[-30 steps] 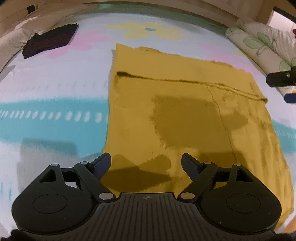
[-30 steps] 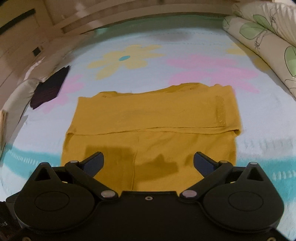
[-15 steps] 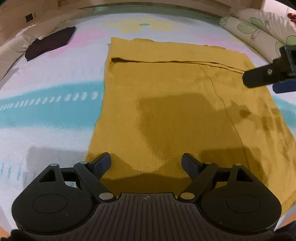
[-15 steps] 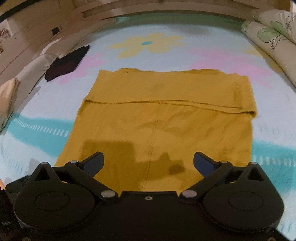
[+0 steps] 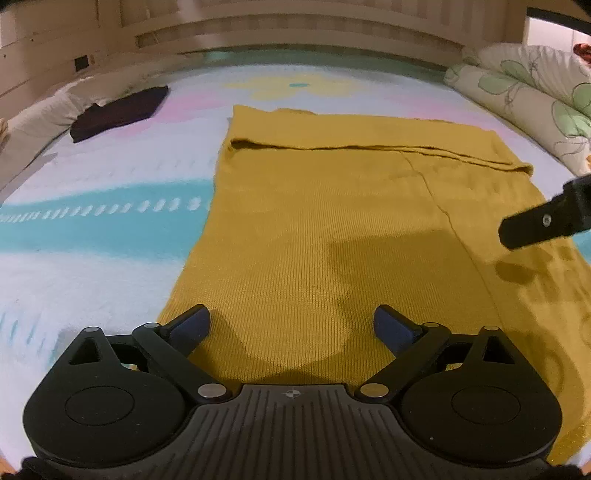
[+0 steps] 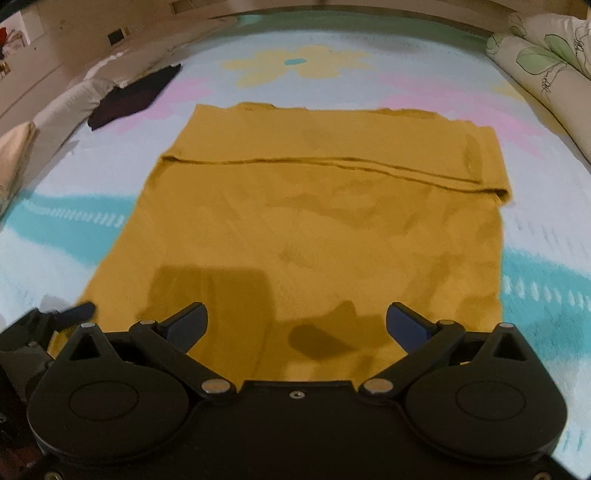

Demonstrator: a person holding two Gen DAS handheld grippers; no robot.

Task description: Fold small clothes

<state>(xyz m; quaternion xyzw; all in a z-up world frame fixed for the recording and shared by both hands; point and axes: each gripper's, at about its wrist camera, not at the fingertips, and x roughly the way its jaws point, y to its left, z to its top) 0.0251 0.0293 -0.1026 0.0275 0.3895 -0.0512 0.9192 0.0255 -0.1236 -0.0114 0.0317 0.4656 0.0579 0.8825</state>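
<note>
A mustard-yellow knit garment (image 5: 332, 221) (image 6: 314, 221) lies flat on the flowered bed sheet, its far end folded back into a band. My left gripper (image 5: 291, 326) hovers over the garment's near left corner, jaws opening wide, nothing between them. My right gripper (image 6: 297, 325) hangs over the near edge toward the right, jaws wide open and empty. One finger of the right gripper (image 5: 546, 221) juts in at the right of the left wrist view. A finger of the left gripper (image 6: 74, 312) shows at the left of the right wrist view.
A dark folded garment (image 5: 118, 112) (image 6: 135, 96) lies at the far left of the bed. A rolled leaf-print quilt (image 5: 524, 92) (image 6: 546, 66) runs along the right side. Pale pillows (image 6: 55, 122) line the left edge, and a wooden headboard (image 5: 295, 33) closes the far end.
Both grippers have come down and forward toward the garment's near edge, which now looks larger. The left jaws have spread wider. The right gripper's finger has entered the left wrist view.
</note>
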